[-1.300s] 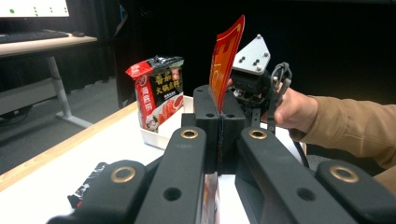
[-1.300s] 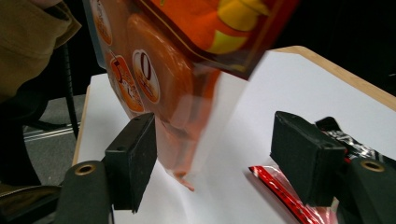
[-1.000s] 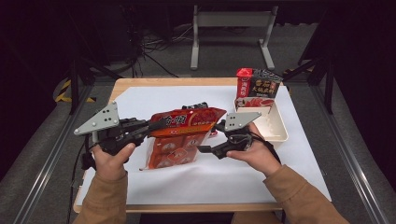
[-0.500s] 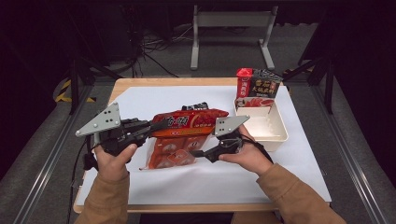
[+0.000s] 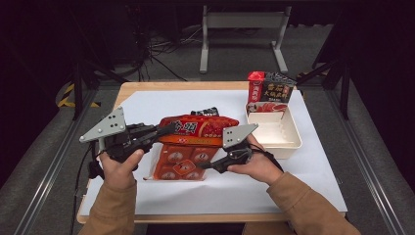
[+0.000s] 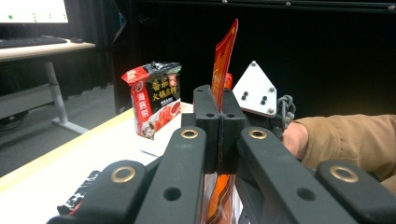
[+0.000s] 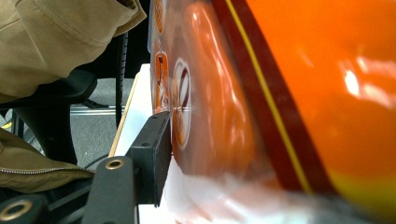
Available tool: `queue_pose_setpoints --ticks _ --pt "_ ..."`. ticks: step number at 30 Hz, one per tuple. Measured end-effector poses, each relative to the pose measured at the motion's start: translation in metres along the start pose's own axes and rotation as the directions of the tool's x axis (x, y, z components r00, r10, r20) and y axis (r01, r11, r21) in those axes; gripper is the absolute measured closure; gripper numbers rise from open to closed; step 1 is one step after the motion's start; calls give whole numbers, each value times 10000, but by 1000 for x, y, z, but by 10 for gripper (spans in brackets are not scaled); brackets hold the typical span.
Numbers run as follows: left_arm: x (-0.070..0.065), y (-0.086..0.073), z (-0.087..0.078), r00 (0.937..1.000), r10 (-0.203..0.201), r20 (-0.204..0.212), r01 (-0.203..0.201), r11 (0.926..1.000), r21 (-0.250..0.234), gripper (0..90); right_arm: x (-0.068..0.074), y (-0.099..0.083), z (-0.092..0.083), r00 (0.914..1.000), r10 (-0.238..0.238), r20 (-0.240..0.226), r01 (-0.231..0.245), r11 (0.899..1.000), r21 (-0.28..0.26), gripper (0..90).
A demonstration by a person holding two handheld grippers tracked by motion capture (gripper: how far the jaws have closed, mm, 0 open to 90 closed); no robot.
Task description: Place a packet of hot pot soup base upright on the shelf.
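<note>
A big red and orange snack bag (image 5: 195, 128) hangs tilted over the white sheet, its lower part (image 5: 183, 161) down near the table. My left gripper (image 5: 166, 131) is shut on the bag's left edge; in the left gripper view the jaws (image 6: 220, 100) pinch the thin red seam (image 6: 224, 51), which stands up between them. My right gripper (image 5: 204, 165) is at the bag's lower right corner and its jaws have just been closing. In the right gripper view one finger (image 7: 155, 149) rests against the glossy orange wrapper (image 7: 280, 93); the bag hides the other finger.
A white tray (image 5: 293, 143) sits at the right of the sheet, with a red and black noodle pack (image 5: 266, 90) standing at its far end, also seen as the noodle pack (image 6: 154, 98). A small black packet (image 5: 208, 111) lies behind the bag. Wooden table edges border the sheet.
My right gripper has come down and to the left, from the bag's right side to its lower corner. The bag's lower part has dropped toward the table. The left gripper has kept still.
</note>
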State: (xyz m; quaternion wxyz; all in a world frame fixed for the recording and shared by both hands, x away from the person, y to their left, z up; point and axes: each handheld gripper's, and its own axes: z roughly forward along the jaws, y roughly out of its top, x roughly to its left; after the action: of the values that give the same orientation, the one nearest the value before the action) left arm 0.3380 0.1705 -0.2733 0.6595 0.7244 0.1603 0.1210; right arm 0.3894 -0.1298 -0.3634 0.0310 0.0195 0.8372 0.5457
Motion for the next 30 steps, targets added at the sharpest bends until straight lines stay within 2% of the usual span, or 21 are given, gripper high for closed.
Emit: queue_pose_setpoints --ticks 3,6,8,9,10,12,16,20,23,25,27,30 --pt "-1 0 1 10000 6 29 -6 10000 -9 900 0 0 2 10000 -58 1 58 9999 -120 444" --pt "-2 0 2 10000 33 50 -33 10000 -9 900 1 1 4 10000 -74 66 75 9999 -122 483" --pt "-1 0 2 10000 19 73 -19 10000 3 900 3 2 5 10000 -99 1 99 9999 32 595" --pt "-1 0 2 10000 19 73 -19 10000 3 900 3 2 5 10000 -99 1 99 9999 32 595" --pt "-1 -1 2 10000 -14 98 15 10000 -7 900 4 3 3 9999 -106 -70 107 9999 99 672" --pt "0 -1 2 9999 -108 110 108 9999 -2 900 5 4 2 9998 -213 55 212 9996 180 693" --pt "1 -2 3 9999 -103 97 102 9999 54 900 5 6 -1 9999 15 -101 -11 9993 371 700" --pt "3 -2 2 9998 -148 128 148 9999 -1 900 6 8 -5 9999 157 -35 -156 9988 475 701" --pt "4 -3 2 9997 -228 121 229 9997 -4 894 6 10 -8 9997 259 -31 -256 9979 597 702" --pt "8 -5 1 9990 -424 134 424 9991 25 878 6 13 -12 9993 367 37 -368 9960 818 703" --pt "8 -5 1 9989 -479 26 479 9988 70 843 6 15 -15 9987 499 43 -501 9944 929 704" --pt "9 -5 0 9989 -459 -20 459 9988 161 741 5 17 -21 9973 712 171 -727 9909 1135 704"
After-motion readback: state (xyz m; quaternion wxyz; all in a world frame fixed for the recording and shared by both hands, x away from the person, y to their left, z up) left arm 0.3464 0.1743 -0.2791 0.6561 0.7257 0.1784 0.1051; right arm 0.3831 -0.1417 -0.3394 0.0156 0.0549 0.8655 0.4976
